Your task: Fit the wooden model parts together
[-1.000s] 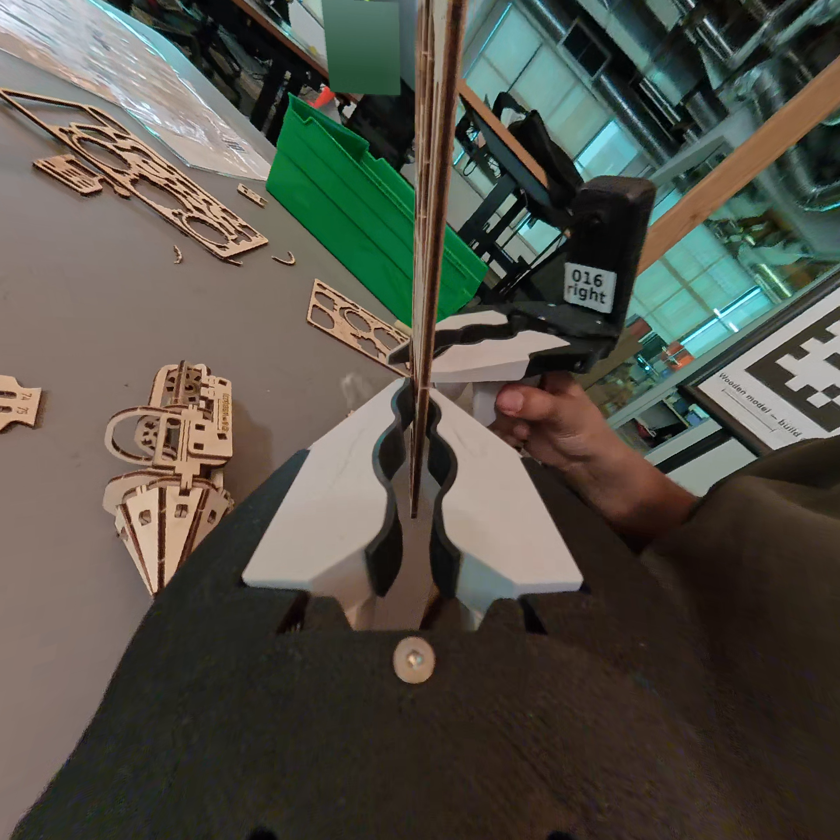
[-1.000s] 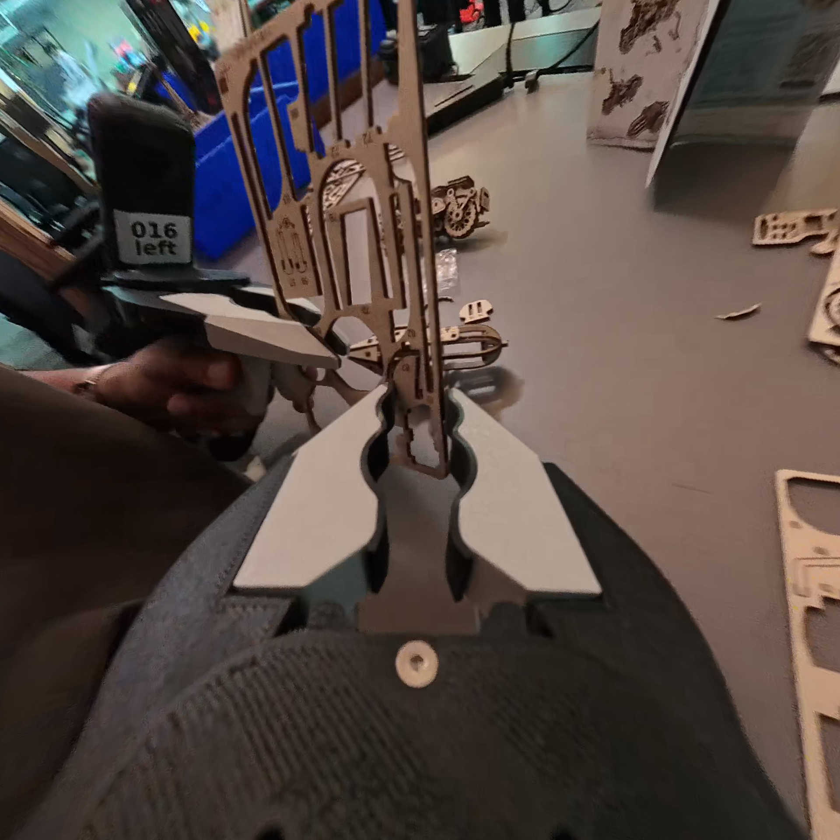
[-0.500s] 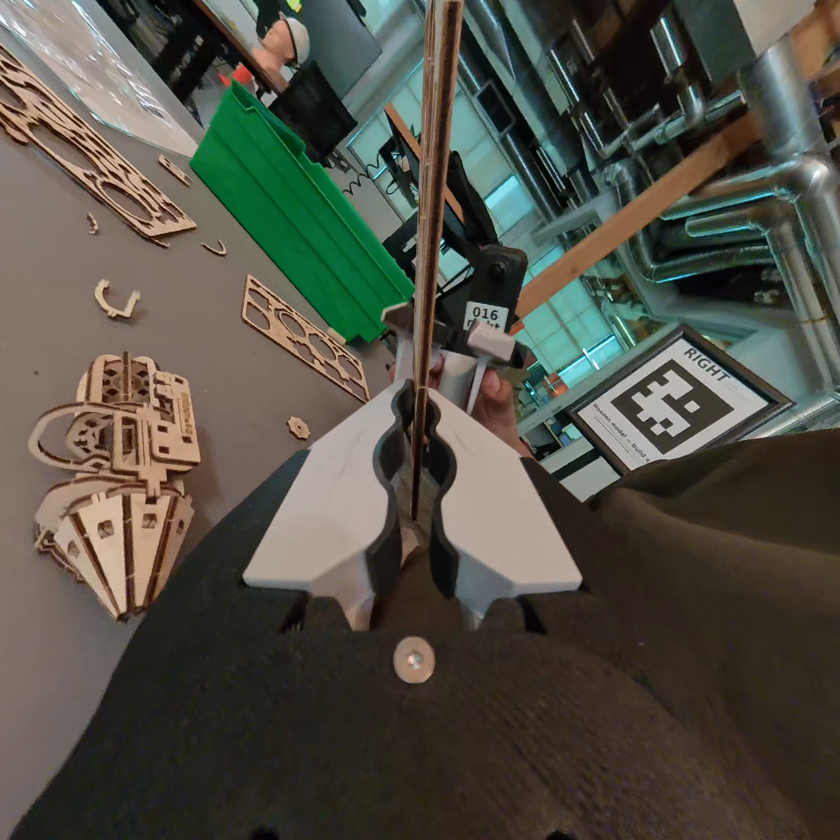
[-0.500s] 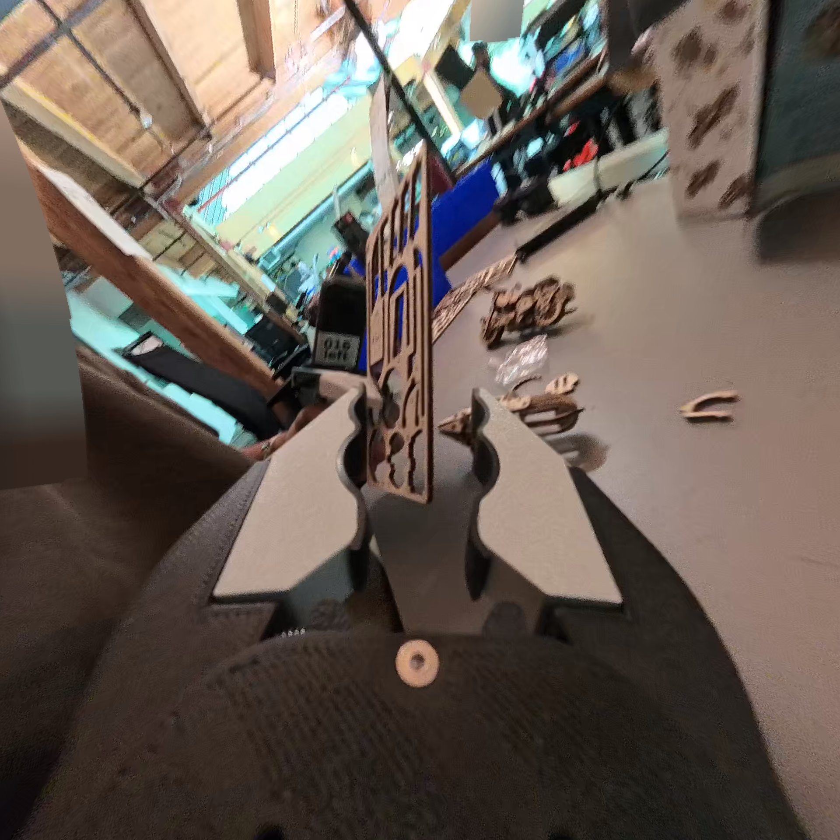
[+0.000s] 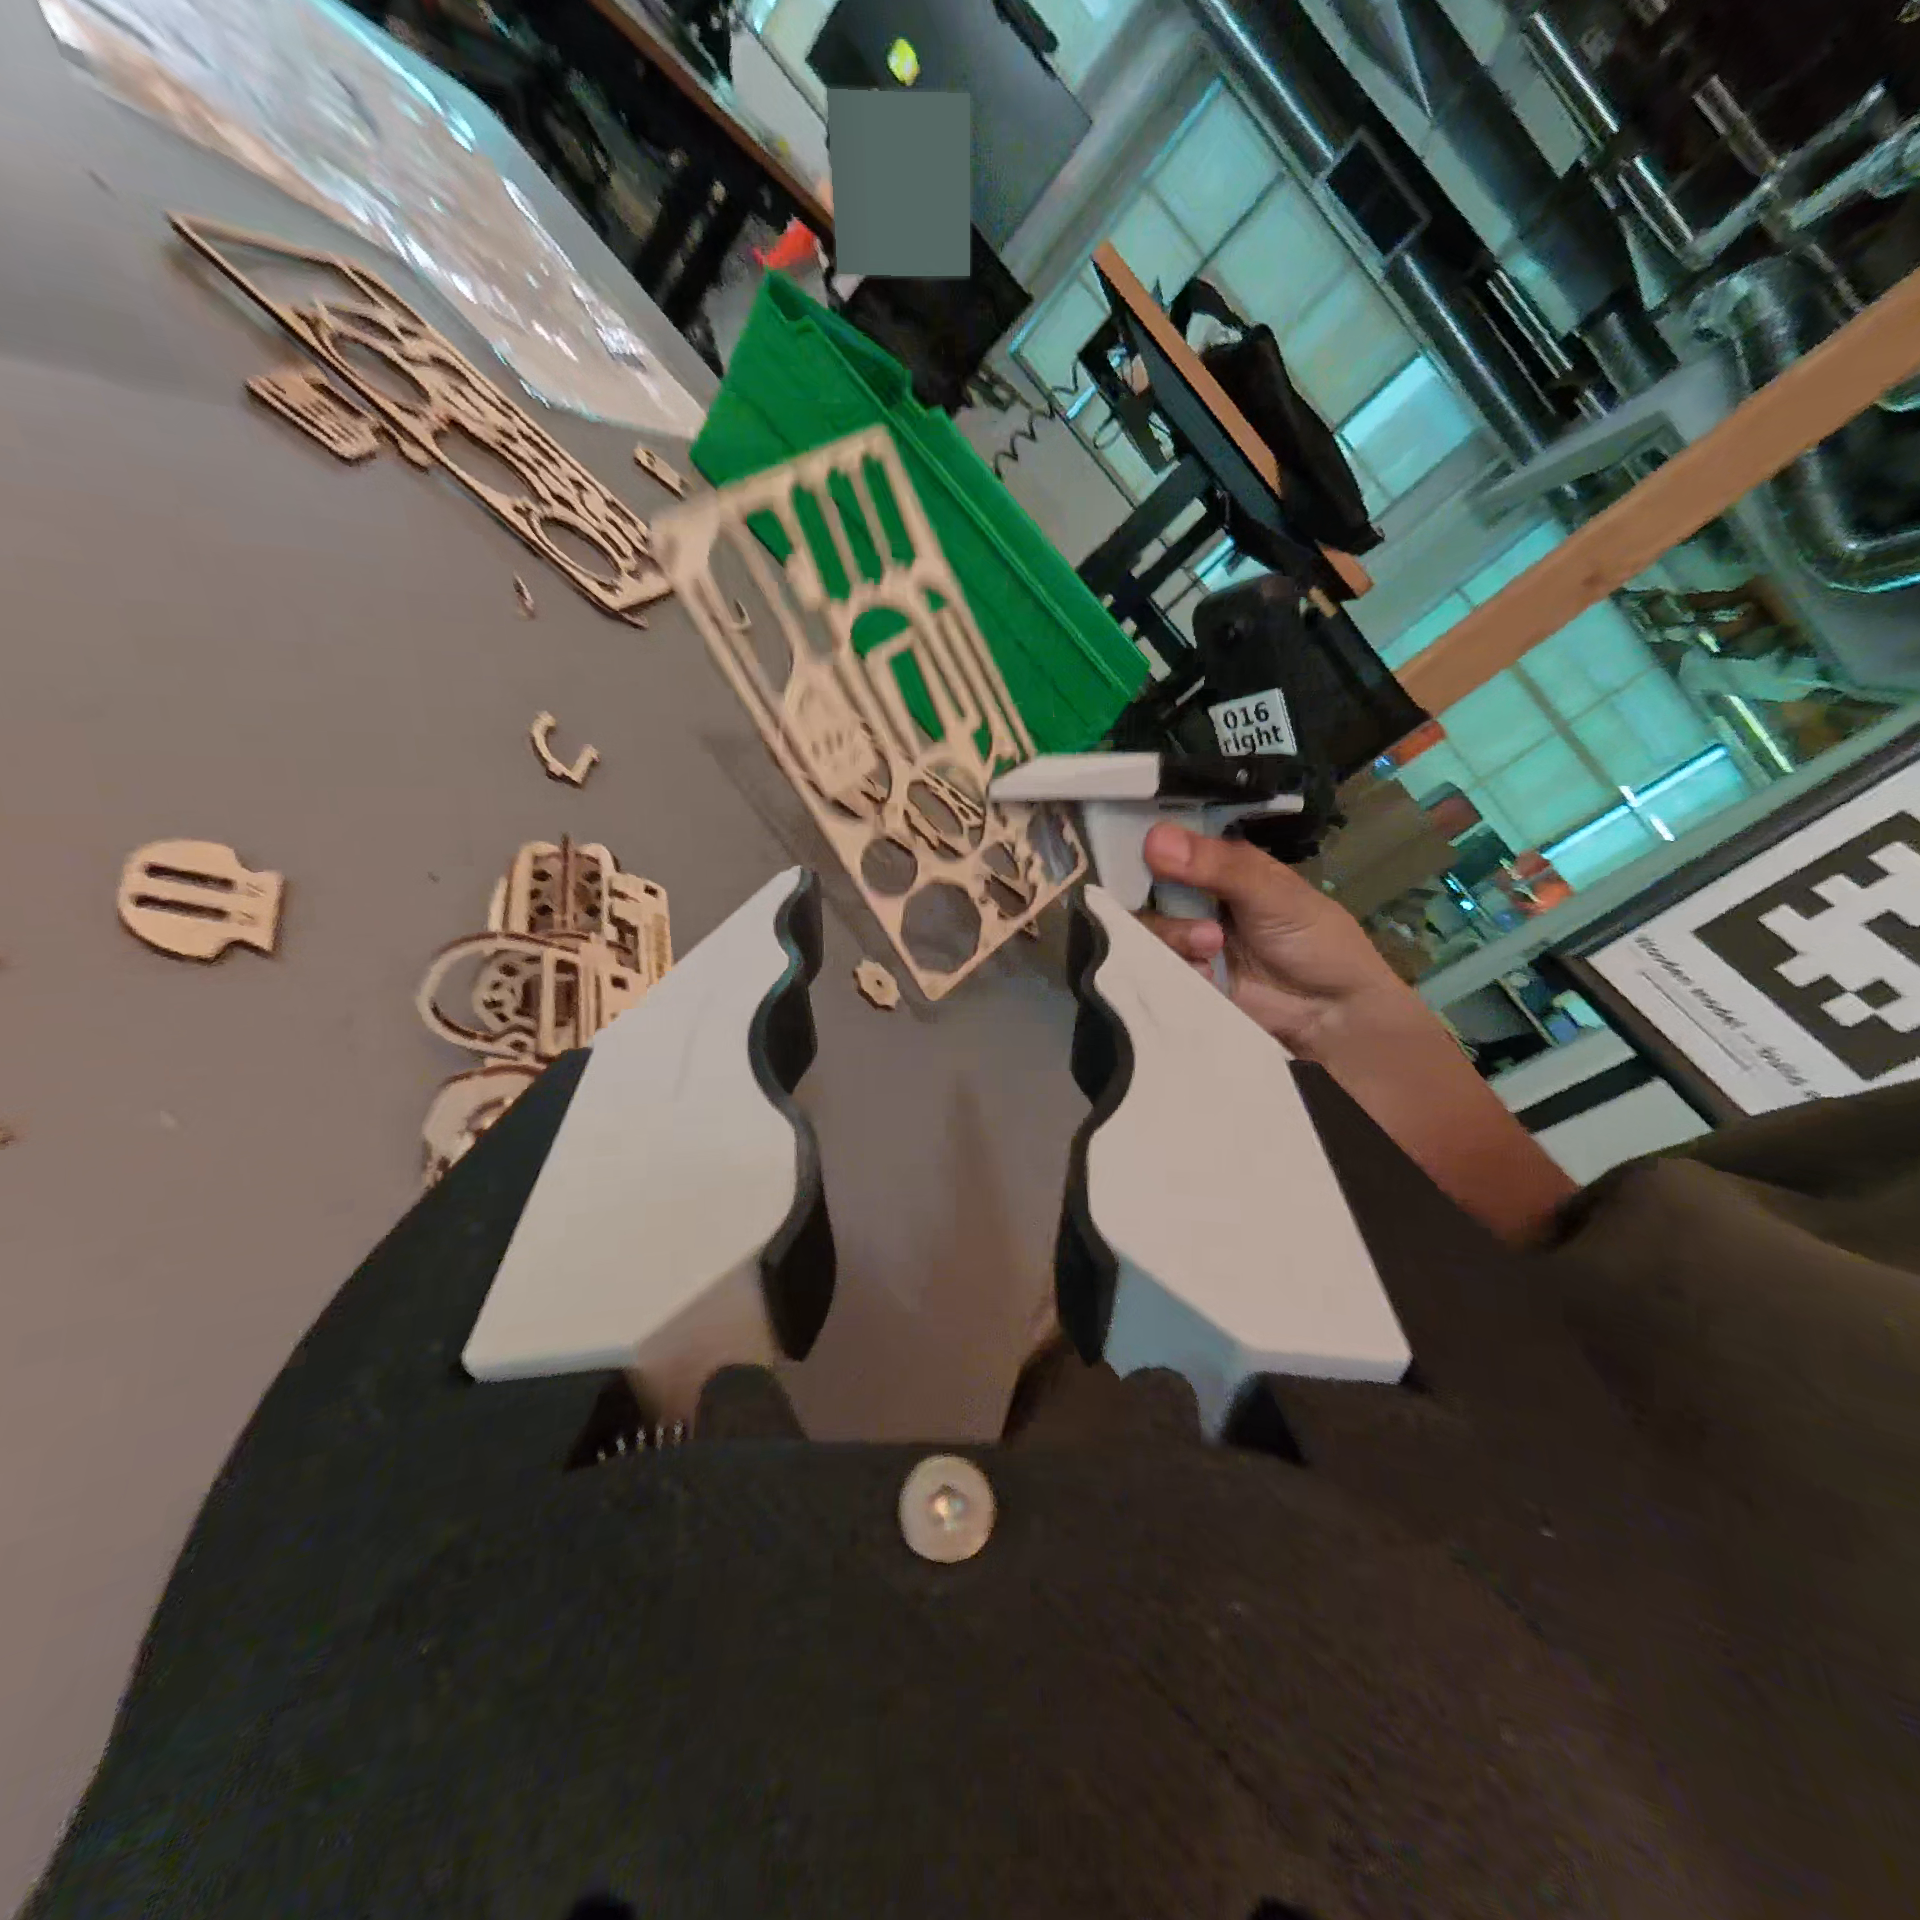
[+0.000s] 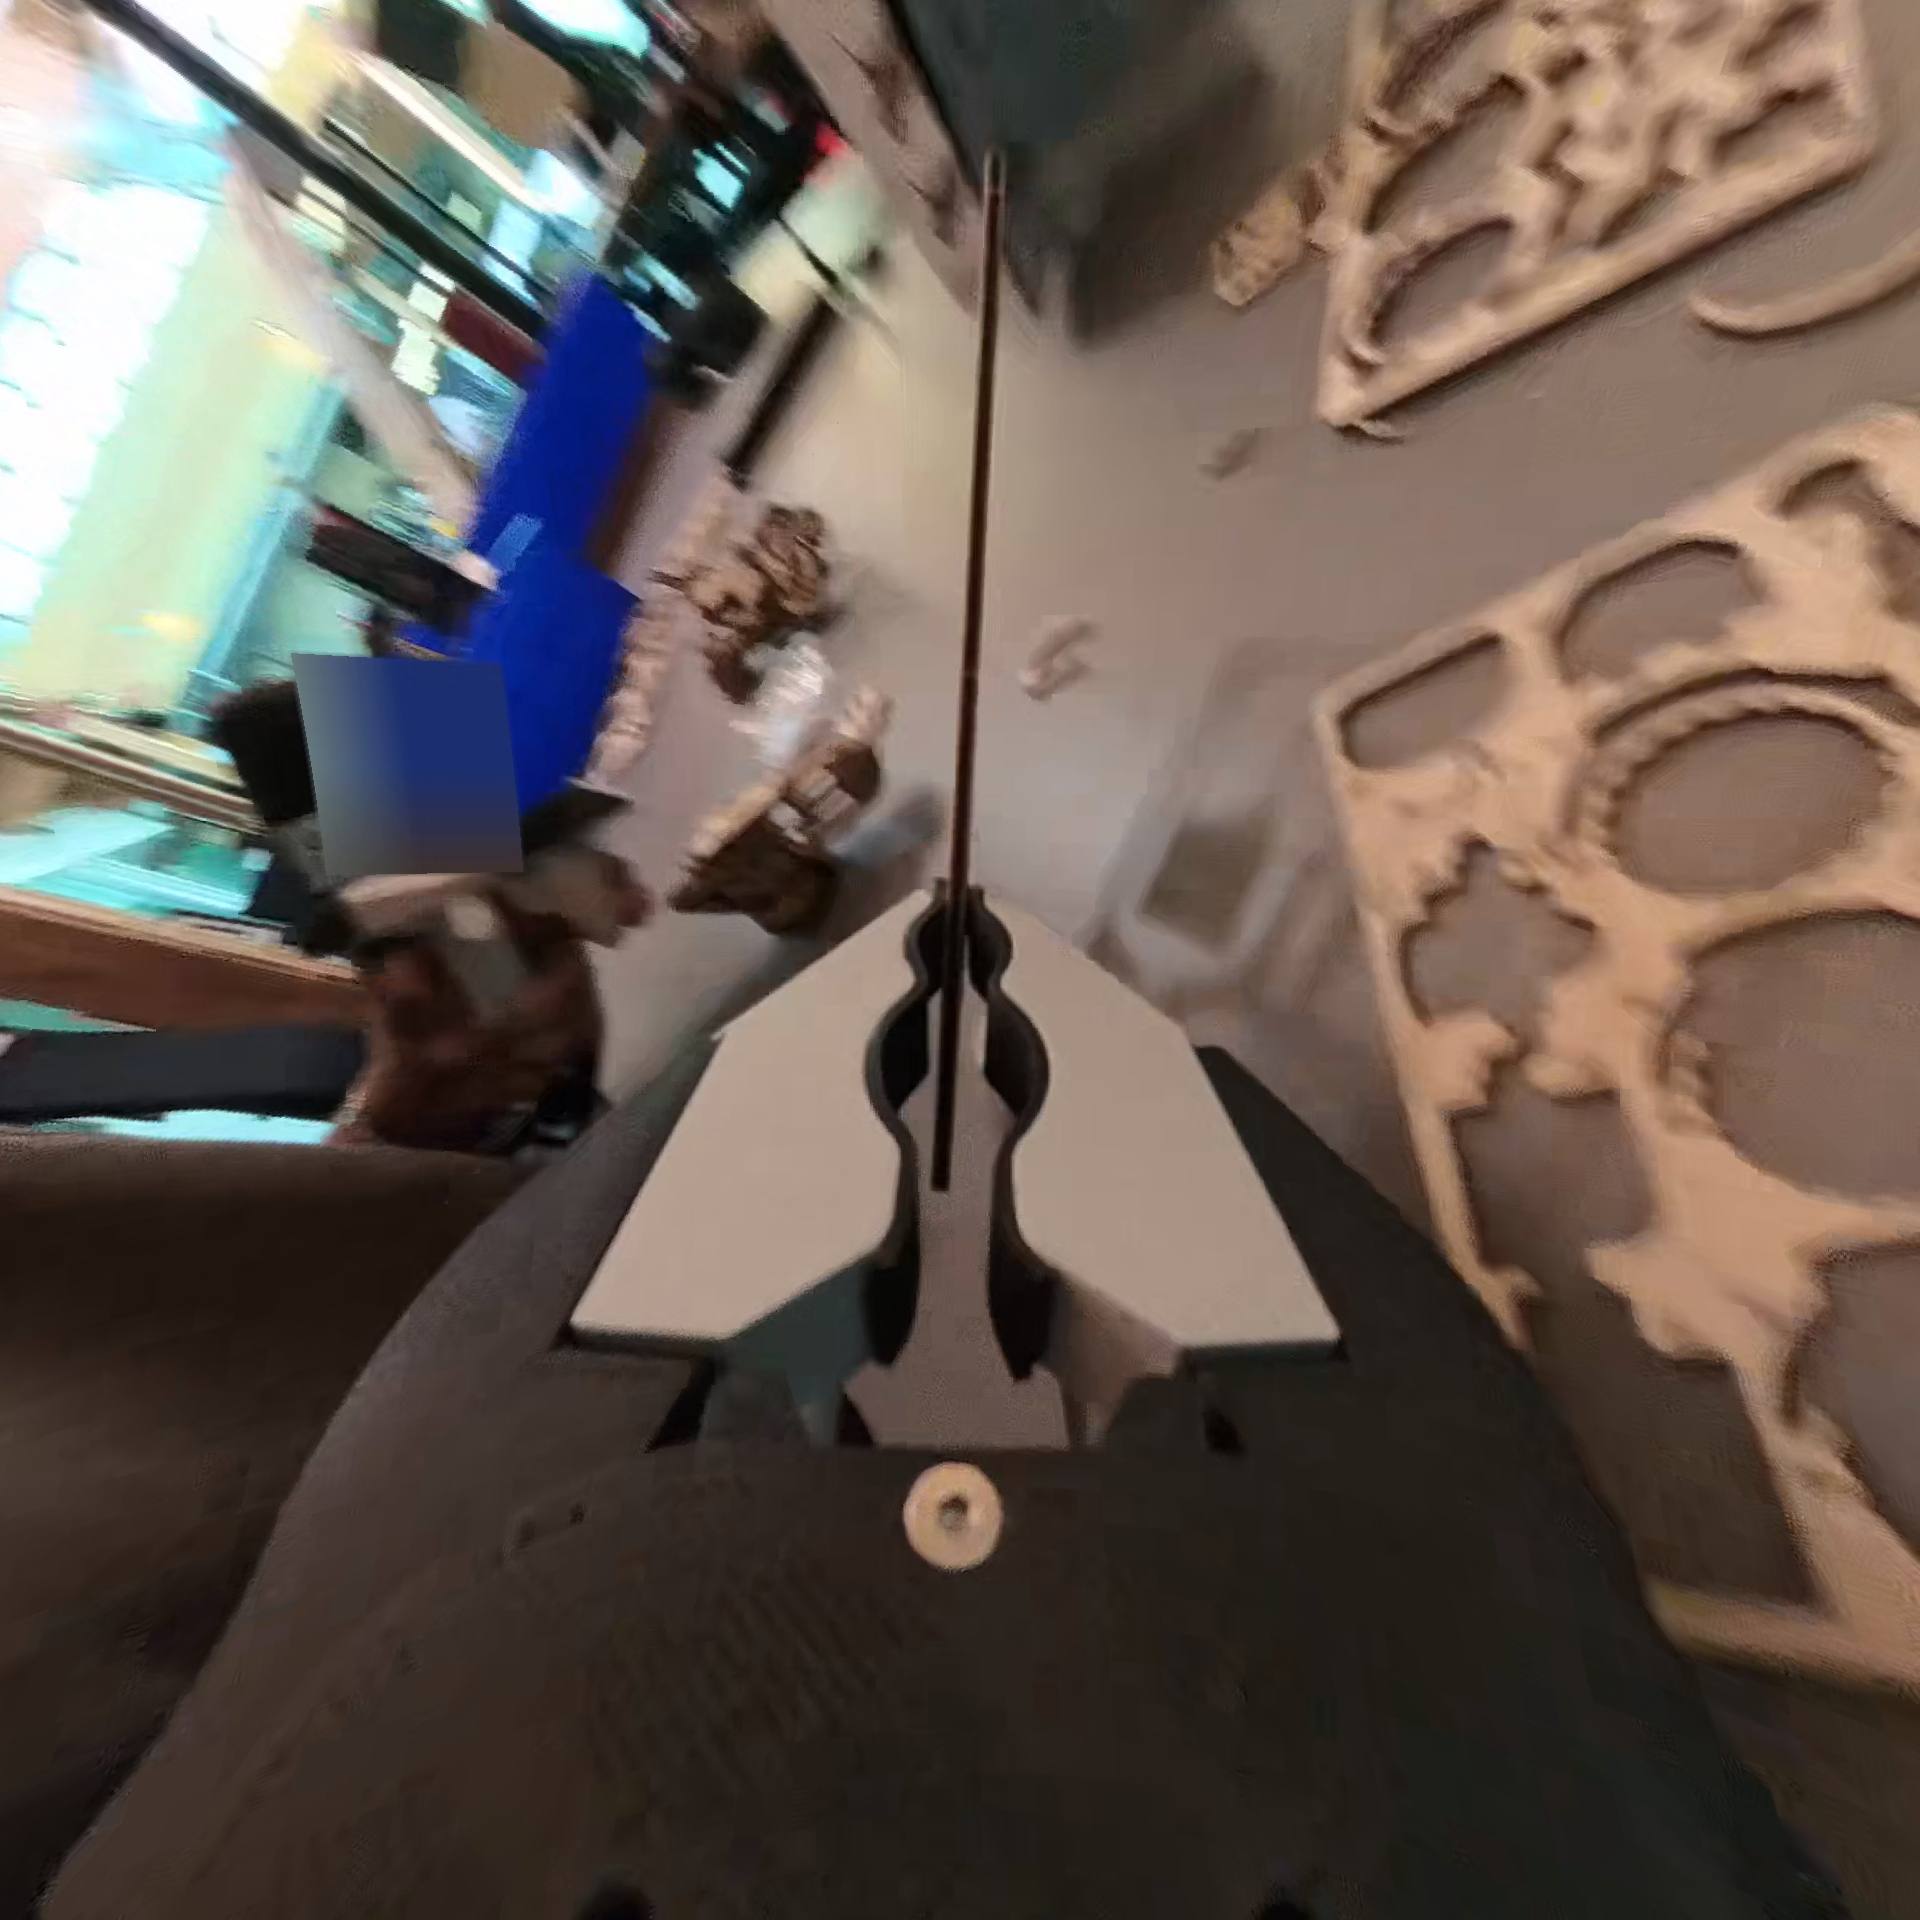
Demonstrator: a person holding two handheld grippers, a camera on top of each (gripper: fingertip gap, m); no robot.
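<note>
My left gripper [image 5: 940, 904] is open and empty, its jaws wide apart above the grey table [image 5: 208, 644]. Just beyond it my right gripper [image 5: 1044, 821] holds a thin wooden parts sheet [image 5: 873, 717] by its lower corner, tilted up to the left. In the right wrist view that sheet [image 6: 971, 623] shows edge-on, clamped between the shut right gripper [image 6: 956, 914]. A partly built wooden model [image 5: 551, 935] lies on the table left of my left gripper; it also shows blurred in the right wrist view [image 6: 790, 831].
A green bin [image 5: 987, 623] stands behind the sheet. Punched-out wooden sheets [image 5: 447, 436] [image 6: 1662, 935] and small loose pieces [image 5: 197, 909] [image 5: 561, 748] lie on the table. A blue bin [image 6: 571, 499] and a small finished model [image 6: 769, 592] are farther off.
My left gripper has let go of the wooden sheet and opened. My right gripper has shut on the sheet and now holds it alone, tilted away from the left.
</note>
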